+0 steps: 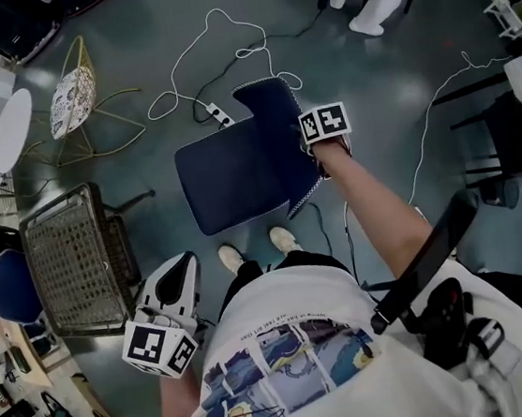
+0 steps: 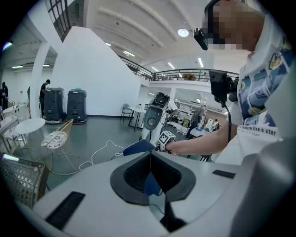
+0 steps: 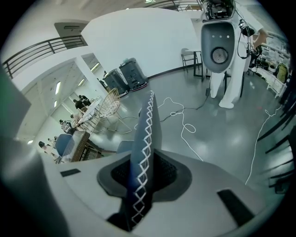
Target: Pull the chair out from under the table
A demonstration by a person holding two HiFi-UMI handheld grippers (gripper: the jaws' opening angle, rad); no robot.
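The dark blue chair stands on the grey floor in front of my feet, seat [image 1: 233, 173] toward me and backrest [image 1: 273, 112] at its far right. My right gripper [image 1: 312, 161] is shut on the backrest's edge; in the right gripper view that blue edge with white zigzag stitching [image 3: 147, 134] runs up between the pads of the right gripper [image 3: 143, 173]. My left gripper [image 1: 185, 262] hangs at my left side, away from the chair, holding nothing. In the left gripper view its pads [image 2: 138, 173] meet, and the chair's backrest [image 2: 138, 147] shows beyond them.
A metal mesh piece of furniture [image 1: 78, 258] stands close on my left, with a blue chair [image 1: 10, 281] beside it. Farther left are a yellow wire chair [image 1: 73, 98] and a white round table [image 1: 11, 130]. A power strip [image 1: 219, 115] with white cable lies behind the chair. A black chair [image 1: 507, 139] stands at right.
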